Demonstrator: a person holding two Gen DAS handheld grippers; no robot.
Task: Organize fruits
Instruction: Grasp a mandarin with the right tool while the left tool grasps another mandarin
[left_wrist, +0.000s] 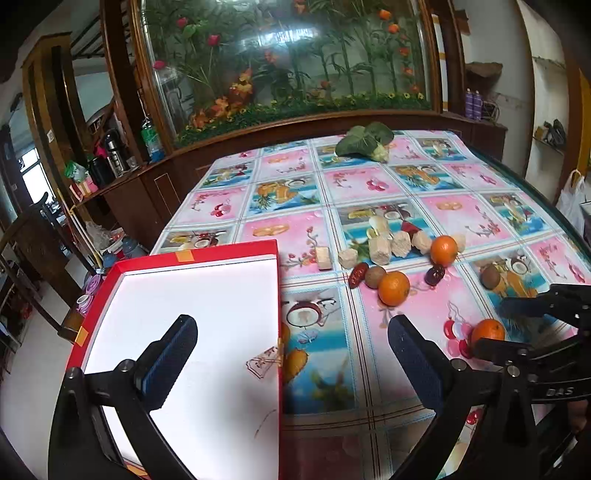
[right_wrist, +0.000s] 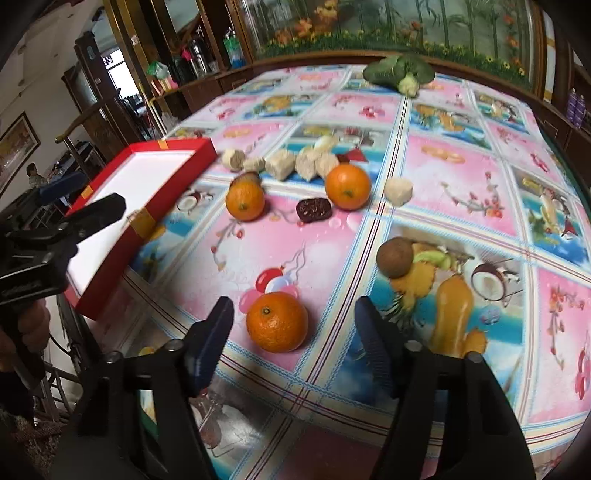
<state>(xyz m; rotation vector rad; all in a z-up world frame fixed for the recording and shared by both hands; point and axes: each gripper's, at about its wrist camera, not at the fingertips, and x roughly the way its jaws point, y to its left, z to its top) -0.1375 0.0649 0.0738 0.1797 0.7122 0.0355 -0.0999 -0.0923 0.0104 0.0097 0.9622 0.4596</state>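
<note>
My right gripper (right_wrist: 294, 308) is open low over the table, and an orange (right_wrist: 277, 321) lies on the cloth between its fingertips, untouched. The same orange (left_wrist: 487, 330) appears in the left wrist view between the right gripper's fingers (left_wrist: 517, 306). Two more oranges (right_wrist: 245, 199) (right_wrist: 348, 186), a dark date (right_wrist: 313, 209) and a brown kiwi (right_wrist: 394, 257) lie farther out. My left gripper (left_wrist: 291, 350) is open and holds nothing, one finger over the red box (left_wrist: 229, 249) with its white inside, the other over the cloth. A second kiwi (left_wrist: 376, 277) and date (left_wrist: 358, 275) sit beside the nearer orange (left_wrist: 394, 288).
Several beige chunks (right_wrist: 295, 162) lie in a row behind the oranges, one (right_wrist: 398, 190) apart to the right. A leafy green vegetable (right_wrist: 402, 74) rests at the table's far end. The box sits at the table's left edge (right_wrist: 122, 273). A wooden cabinet (left_wrist: 122, 184) with bottles stands beyond.
</note>
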